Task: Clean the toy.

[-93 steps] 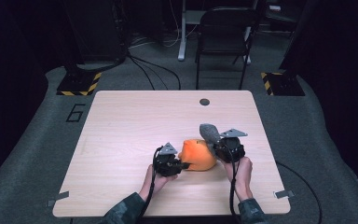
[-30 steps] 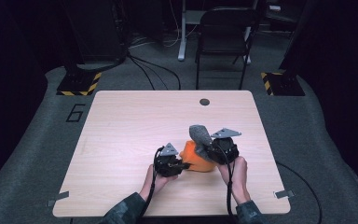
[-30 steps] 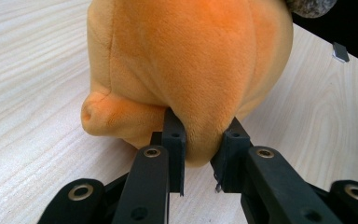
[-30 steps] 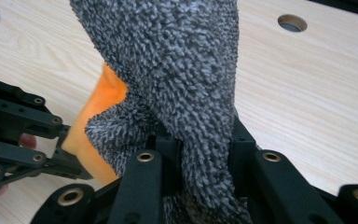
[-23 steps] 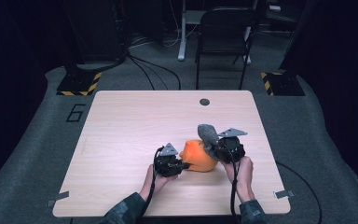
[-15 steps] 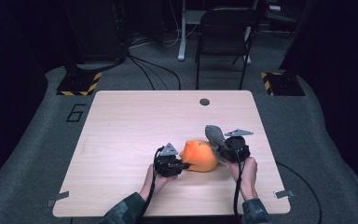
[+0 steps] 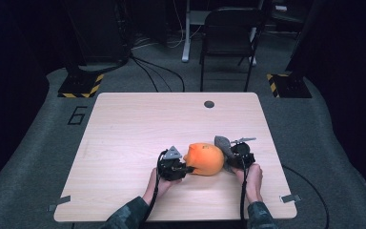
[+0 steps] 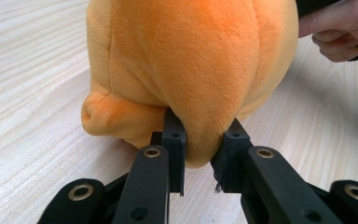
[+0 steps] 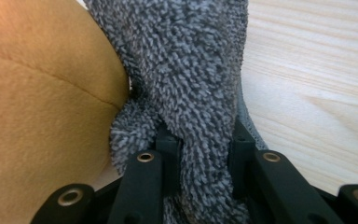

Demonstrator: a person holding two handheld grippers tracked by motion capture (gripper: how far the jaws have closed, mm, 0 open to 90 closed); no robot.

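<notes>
Low in the high view, just right of centre, the orange plush toy (image 7: 206, 159) lies on the wooden table (image 7: 138, 129). From its left, the left gripper (image 8: 200, 140) has its jaws pinched on a fold of the plush. Touching the toy's right side, the right gripper (image 9: 200, 147) is clamped on a grey cloth (image 9: 191, 70) pressed against the orange fabric

Surface (image 7: 138, 133): pale wood grain, rounded corners.
Orange plush toy (image 7: 205, 159): laid on it at 5 o'clock.
Dark round disc (image 7: 209, 104): seen at 1 o'clock, near the far edge.
</notes>
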